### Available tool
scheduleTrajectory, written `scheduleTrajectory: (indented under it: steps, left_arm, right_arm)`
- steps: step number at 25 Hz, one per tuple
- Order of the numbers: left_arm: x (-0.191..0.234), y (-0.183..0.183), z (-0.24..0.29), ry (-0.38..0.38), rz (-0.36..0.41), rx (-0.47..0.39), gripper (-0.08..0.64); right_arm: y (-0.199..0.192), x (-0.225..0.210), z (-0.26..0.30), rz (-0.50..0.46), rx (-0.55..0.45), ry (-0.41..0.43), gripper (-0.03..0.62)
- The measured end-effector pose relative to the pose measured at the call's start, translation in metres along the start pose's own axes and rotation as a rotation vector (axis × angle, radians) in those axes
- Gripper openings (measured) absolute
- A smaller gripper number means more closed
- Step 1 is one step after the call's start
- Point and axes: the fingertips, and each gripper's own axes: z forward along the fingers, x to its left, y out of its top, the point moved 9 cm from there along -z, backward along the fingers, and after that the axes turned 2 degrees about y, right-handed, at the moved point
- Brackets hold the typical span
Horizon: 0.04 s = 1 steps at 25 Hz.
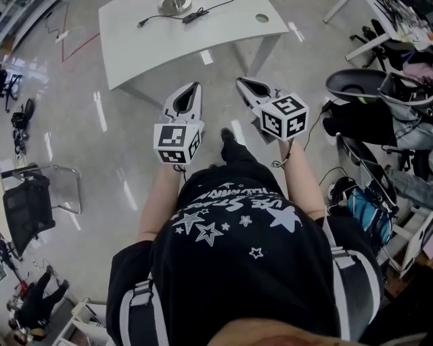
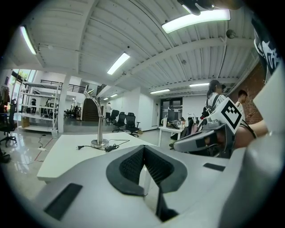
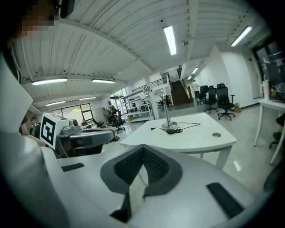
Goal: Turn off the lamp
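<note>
A silver desk lamp stands on a white table [image 1: 155,44] ahead of me; only its round base [image 1: 174,5] shows in the head view, with a black cord and plug [image 1: 184,16] beside it. The lamp [image 2: 99,131] rises on a thin stem in the left gripper view, and the same lamp [image 3: 168,116] is in the right gripper view. My left gripper [image 1: 194,88] and right gripper [image 1: 241,82] are held side by side in the air, short of the table's near edge. Both are shut and hold nothing. Their jaws meet at the tips of the left gripper [image 2: 143,148] and the right gripper [image 3: 143,148].
A black chair [image 1: 27,209] stands on the glossy floor to my left. To my right are a dark chair [image 1: 358,84], bags and a white rack [image 1: 413,230]. The table has a round cable hole [image 1: 262,18]. Office chairs [image 3: 218,100] and people stand far off.
</note>
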Motion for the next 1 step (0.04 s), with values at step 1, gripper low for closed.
scheduleTrajectory:
  steps: [1]
  left_arm:
    - [-0.0024,-0.0004,-0.0019,-0.001,0.003,-0.002,0.011]
  right_arm:
    - [-0.0014,0.0015,-0.0025,-0.001,-0.004,-0.004,0.005]
